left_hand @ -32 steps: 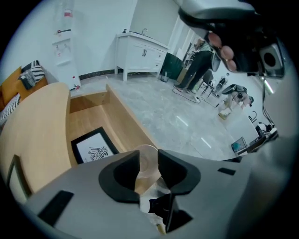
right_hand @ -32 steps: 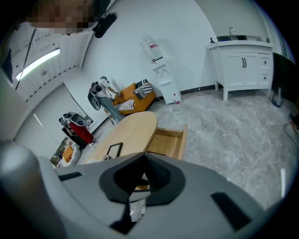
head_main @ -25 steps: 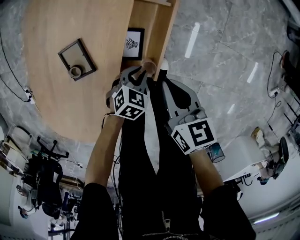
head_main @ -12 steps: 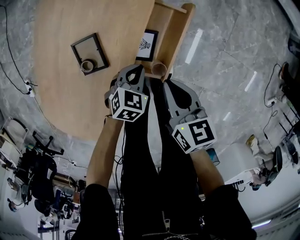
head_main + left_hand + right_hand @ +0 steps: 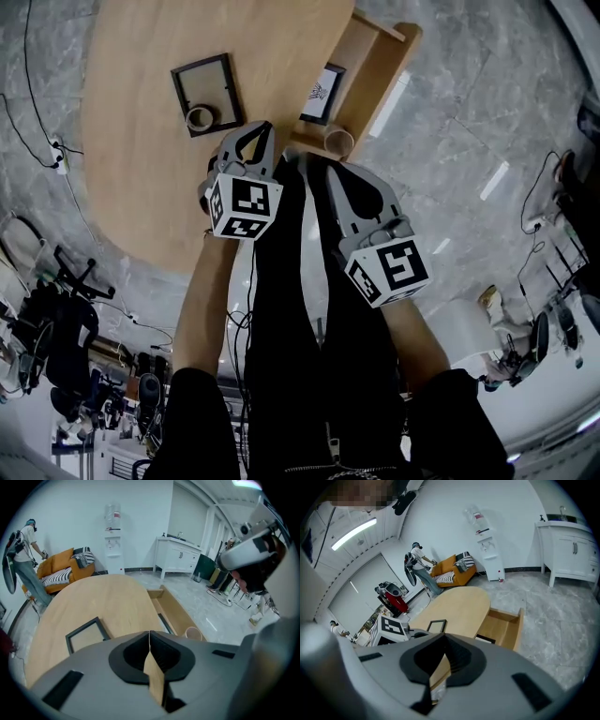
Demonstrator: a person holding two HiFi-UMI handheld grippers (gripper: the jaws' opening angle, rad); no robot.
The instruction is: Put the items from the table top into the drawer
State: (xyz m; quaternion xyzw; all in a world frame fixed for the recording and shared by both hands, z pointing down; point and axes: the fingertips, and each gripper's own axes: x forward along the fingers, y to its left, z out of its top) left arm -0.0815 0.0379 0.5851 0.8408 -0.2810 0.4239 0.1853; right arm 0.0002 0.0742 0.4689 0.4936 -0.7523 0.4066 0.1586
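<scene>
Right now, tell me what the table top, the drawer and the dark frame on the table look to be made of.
The table top: light wood or wood-look laminate, matte; even tan, no glare. The drawer: similar pale board, going by its colour. The dark frame: black matte border, wood or plastic, can't tell; its middle shows tan.

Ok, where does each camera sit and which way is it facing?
Head view: on the person's head, facing steeply down at the table; forearms, left gripper, right gripper show.
Left gripper view: on that gripper, along its shut jaws, toward the open drawer.
Right gripper view: likewise, jaws shut, across table and drawer.
All share the black picture frame.
</scene>
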